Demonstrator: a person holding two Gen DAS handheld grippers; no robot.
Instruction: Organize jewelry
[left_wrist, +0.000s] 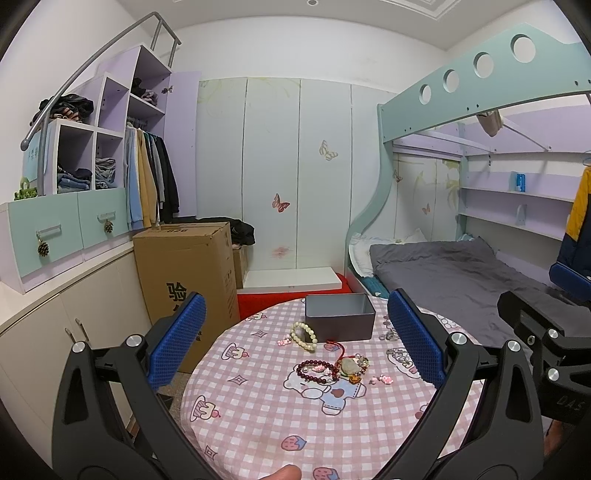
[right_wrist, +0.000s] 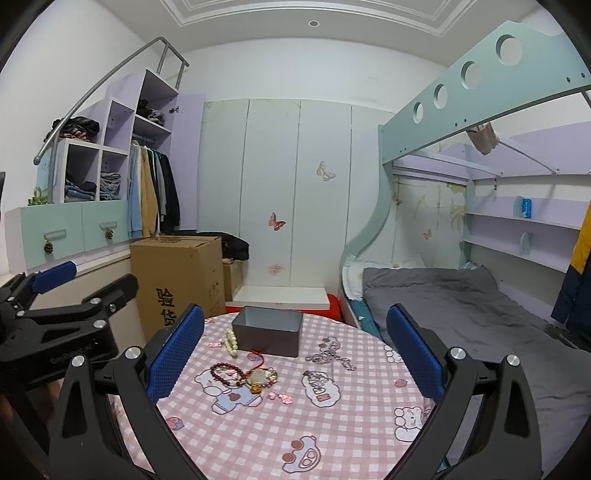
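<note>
An open grey box (left_wrist: 339, 317) (right_wrist: 269, 329) stands at the far side of a round table with a pink checked cloth (left_wrist: 295, 417) (right_wrist: 314, 424). A cream bead bracelet (left_wrist: 304, 335) (right_wrist: 231, 342) lies left of the box. A dark red bead bracelet (left_wrist: 317, 371) (right_wrist: 225, 373), a red-cord stone pendant (left_wrist: 349, 365) (right_wrist: 259, 376), a silver chain (right_wrist: 330, 357) and small pink charms (left_wrist: 382, 379) (right_wrist: 280, 397) lie in front of the box. My left gripper (left_wrist: 295, 332) and right gripper (right_wrist: 295, 334) are both open and empty, held above the table's near side.
A cardboard box (left_wrist: 188, 266) stands left of the table. A bed with a grey blanket (left_wrist: 461, 273) is to the right, under a loft frame. Wardrobes and shelves with clothes line the back and left walls. Each gripper shows at the edge of the other's view.
</note>
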